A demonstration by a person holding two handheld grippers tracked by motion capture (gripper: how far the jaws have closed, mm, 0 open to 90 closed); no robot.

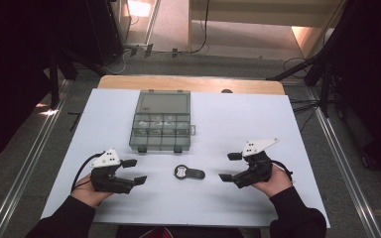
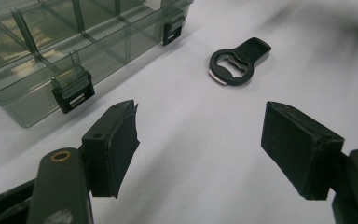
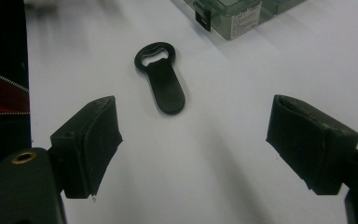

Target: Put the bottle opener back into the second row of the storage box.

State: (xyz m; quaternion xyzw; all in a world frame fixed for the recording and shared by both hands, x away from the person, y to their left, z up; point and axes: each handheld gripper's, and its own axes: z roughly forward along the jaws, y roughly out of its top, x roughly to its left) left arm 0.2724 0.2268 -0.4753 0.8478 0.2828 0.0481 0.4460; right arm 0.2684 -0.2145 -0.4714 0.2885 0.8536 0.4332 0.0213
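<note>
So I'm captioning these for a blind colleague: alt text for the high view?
A black bottle opener lies on a white table between the open left gripper and open right gripper. A clear compartment box sits behind it.

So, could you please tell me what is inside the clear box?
The box is latched shut. Through its lid, dividers form small compartments, a few holding pale bits too small to identify. The large back section looks empty, though glare hides detail.
</note>
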